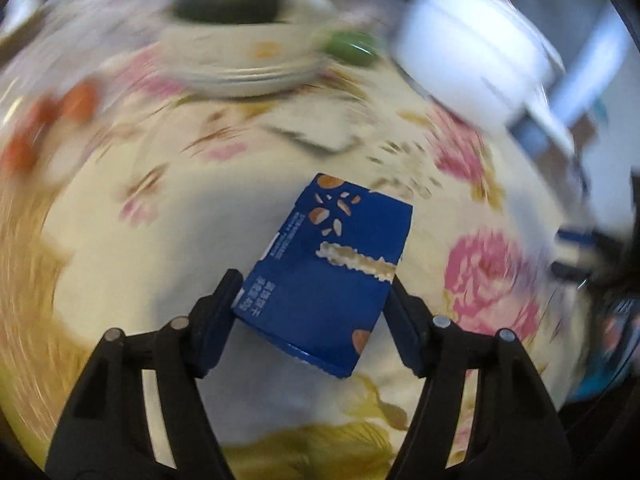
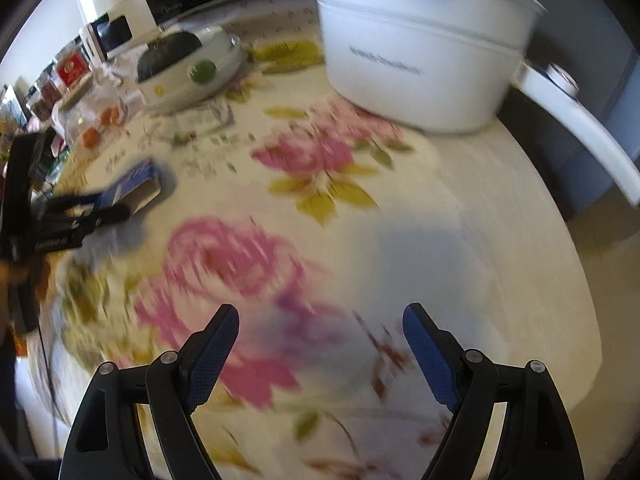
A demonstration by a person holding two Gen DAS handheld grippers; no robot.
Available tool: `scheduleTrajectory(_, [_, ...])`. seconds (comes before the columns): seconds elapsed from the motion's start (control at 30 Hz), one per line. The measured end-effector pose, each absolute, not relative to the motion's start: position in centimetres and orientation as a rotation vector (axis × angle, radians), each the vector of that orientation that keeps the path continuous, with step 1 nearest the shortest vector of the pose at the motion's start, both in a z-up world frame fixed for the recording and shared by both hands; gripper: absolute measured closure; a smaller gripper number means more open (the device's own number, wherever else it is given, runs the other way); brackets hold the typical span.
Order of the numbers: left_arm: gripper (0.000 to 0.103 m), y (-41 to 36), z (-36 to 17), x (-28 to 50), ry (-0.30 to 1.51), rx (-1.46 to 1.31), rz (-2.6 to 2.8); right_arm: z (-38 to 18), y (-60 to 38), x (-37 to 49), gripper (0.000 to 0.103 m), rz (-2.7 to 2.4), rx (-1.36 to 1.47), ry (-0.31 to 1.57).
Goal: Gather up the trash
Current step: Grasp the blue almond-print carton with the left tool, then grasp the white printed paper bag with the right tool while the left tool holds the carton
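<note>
The left gripper (image 1: 312,292) pinches the blue carton (image 1: 332,272) by its two long sides above the flowered tabletop (image 1: 120,248), a box that looks light, probably empty and easily crushed, while the right gripper (image 2: 320,320) has its fingers spread with nothing between.

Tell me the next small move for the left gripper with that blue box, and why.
Probably lift it a little. The left gripper has its fingers pressed on both sides of the torn blue box, which seems low over the flowered tablecloth. No bin shows yet, and the right gripper is open.
</note>
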State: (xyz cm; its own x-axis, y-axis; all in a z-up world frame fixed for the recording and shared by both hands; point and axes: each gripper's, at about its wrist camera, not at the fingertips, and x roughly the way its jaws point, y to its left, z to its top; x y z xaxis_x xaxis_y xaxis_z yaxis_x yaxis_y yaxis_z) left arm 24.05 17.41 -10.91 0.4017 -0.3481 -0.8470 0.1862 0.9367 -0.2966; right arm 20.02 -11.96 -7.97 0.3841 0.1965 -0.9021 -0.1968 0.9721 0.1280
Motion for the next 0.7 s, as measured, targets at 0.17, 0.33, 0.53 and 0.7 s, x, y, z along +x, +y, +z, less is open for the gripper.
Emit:
scheduleTrajectory(0.17, [0.033,19.9,-9.9,21.2,1.056,-0.242,-0.235,-7.6,-7.0,23.0,0.015,0.348,-0.038,1.079])
scheduleTrajectory(0.33, [0.033,21.7,-8.9,20.4,1.001,-0.228,-0.178,-7.3,-1.9,27.2,0.013,0.419,-0.075,1.04])
scheduleTrajectory(0.53, [0.033,24.7,-9.0,20.8,0.99,-0.329,-0.163,-8.2,2.6,31.2,0.011,0.452,-0.105,1.006])
scheduleTrajectory(0.7, [0.033,26.4,-9.7,20.8,0.993,-0.381,-0.143,-9.6,5.5,33.1,0.008,0.467,-0.192,0.998])
